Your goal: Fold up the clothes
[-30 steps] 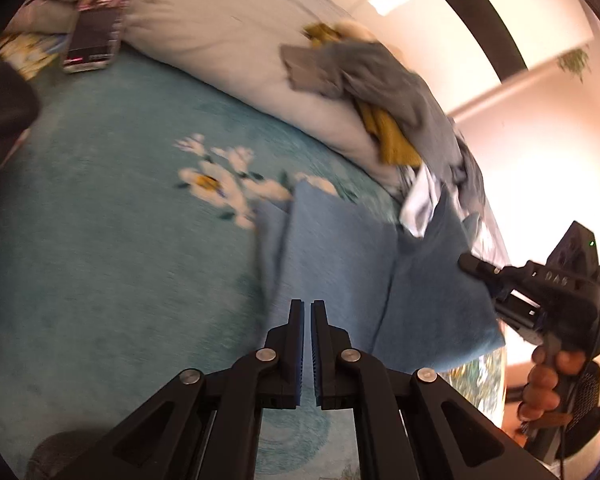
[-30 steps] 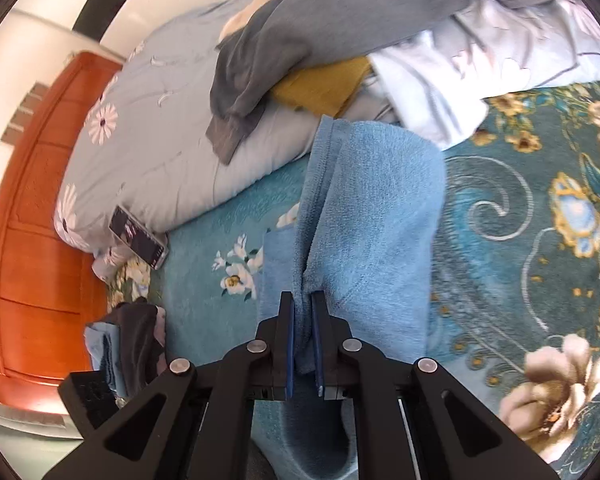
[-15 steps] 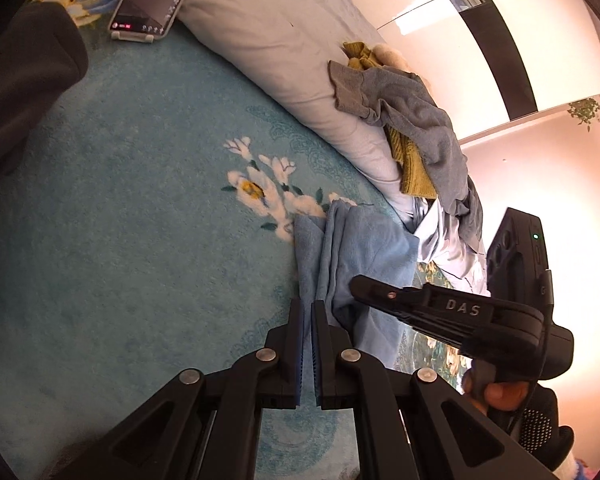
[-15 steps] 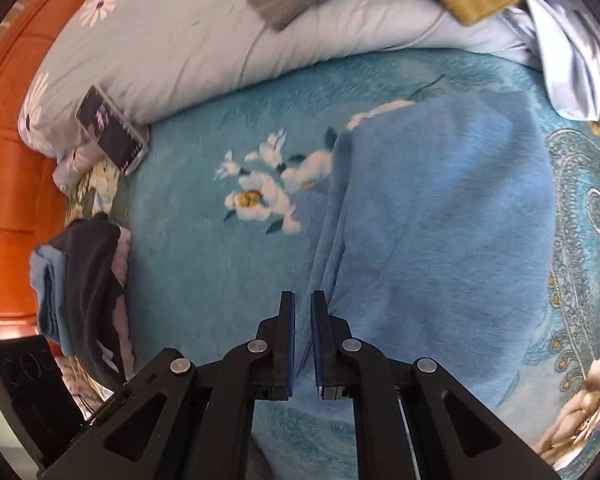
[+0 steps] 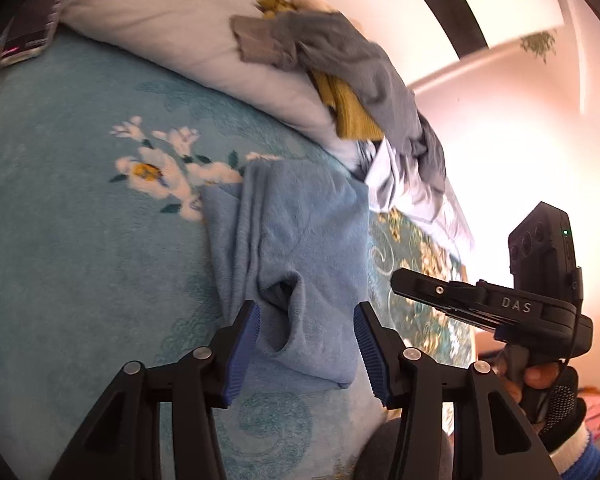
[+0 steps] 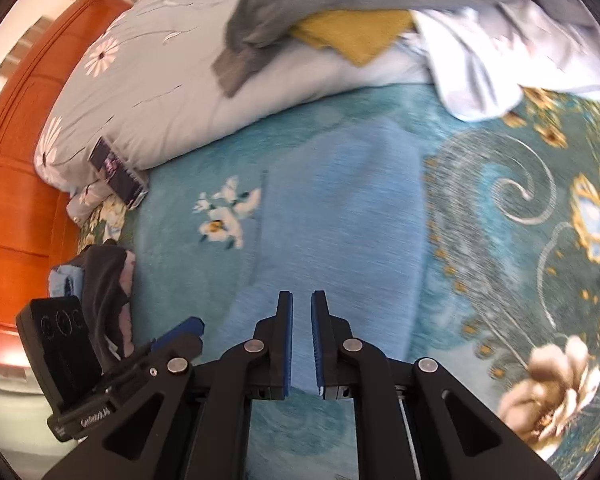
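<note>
Bedroom, bed (image 5: 68, 264) with a teal floral blanket, orange wood headboard (image 6: 16, 168) at the left edge of the right wrist view. Step in hand looks like letting go of a fold on the blue garment (image 5: 296, 240). Left gripper (image 5: 306, 344) has just been opening; its fingers (image 5: 244, 344) stand about half apart, straddling the bunched near end of the garment, pads not pressing it. Right gripper (image 6: 301, 340) is nearly closed, only a thin gap, nothing clamped that I can see; the garment lies flat just ahead of its tips. Both tools tilt down at the bed; a hand (image 5: 540, 376) grips the right tool's handle. Next move probably: regrip an edge and fold again or flatten the bunch, needs a clean pinch on one layer. Farther beyond the fingers: pillow (image 6: 148, 92), phone (image 6: 118, 174), unfolded clothes pile (image 5: 340, 76).
</note>
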`<act>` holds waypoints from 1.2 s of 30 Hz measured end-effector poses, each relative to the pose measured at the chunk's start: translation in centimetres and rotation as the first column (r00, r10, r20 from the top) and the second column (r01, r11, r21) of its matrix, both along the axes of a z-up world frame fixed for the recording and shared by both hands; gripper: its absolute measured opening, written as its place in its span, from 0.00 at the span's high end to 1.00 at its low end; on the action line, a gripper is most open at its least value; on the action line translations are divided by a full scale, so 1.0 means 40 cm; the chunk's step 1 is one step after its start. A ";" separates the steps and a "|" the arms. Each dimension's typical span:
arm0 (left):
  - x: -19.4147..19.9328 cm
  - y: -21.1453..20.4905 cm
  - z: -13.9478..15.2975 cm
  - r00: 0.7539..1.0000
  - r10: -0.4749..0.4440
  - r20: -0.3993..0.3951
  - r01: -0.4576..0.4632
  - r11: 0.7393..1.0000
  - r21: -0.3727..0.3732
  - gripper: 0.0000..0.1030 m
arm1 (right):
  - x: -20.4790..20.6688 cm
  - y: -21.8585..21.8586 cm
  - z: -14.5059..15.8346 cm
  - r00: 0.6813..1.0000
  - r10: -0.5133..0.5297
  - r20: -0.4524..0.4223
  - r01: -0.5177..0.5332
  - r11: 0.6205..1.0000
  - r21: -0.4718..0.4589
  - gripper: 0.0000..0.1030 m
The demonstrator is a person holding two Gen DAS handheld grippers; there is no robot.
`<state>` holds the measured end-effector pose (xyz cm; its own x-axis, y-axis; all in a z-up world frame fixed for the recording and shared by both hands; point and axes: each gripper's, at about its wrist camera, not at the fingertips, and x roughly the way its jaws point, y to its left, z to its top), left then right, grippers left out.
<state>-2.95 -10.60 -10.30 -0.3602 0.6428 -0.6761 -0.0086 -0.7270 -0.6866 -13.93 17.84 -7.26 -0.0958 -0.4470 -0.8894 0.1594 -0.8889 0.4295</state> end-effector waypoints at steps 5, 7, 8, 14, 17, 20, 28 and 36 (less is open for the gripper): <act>-0.020 0.068 -0.018 0.995 -0.092 0.022 0.094 0.994 -0.059 0.56 | 0.021 0.101 -0.022 0.995 -0.094 0.035 0.096 0.995 -0.029 0.92; -0.021 0.068 -0.038 0.995 -0.087 0.055 0.089 0.995 -0.049 0.59 | 0.025 0.124 -0.028 0.993 -0.109 0.043 0.110 0.993 -0.035 0.92; -0.022 0.067 -0.049 0.994 -0.082 0.071 0.086 0.995 -0.042 0.68 | 0.028 0.134 -0.030 0.992 -0.115 0.046 0.117 0.992 -0.038 0.92; -0.002 0.046 -0.060 0.996 -0.043 0.083 0.040 0.998 0.043 0.91 | 0.042 0.172 -0.038 0.988 -0.142 0.056 0.145 0.987 -0.063 0.92; 0.012 0.048 -0.035 0.998 -0.033 0.051 0.031 0.999 0.040 0.95 | 0.051 0.176 -0.043 0.986 -0.153 0.060 0.158 0.984 -0.078 0.92; 0.023 0.045 -0.006 1.000 -0.008 0.025 0.007 0.999 0.036 0.96 | 0.060 0.189 -0.038 0.984 -0.165 0.062 0.171 0.980 -0.098 0.92; 0.069 -0.012 -0.047 0.990 0.077 0.118 -0.069 0.995 -0.068 0.96 | 0.077 0.201 -0.059 0.981 -0.172 0.091 0.182 0.977 -0.114 0.92; 0.041 -0.008 -0.119 0.966 0.123 0.225 -0.083 0.980 -0.180 0.91 | 0.097 0.149 -0.091 0.989 -0.107 0.106 0.123 0.981 -0.152 0.68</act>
<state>-1.30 -10.92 -15.07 -0.2372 0.4804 -0.8444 0.2191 -0.8203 -0.5282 -10.03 23.80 -10.92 -0.0719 -0.5736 -0.8160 0.0110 -0.8185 0.5744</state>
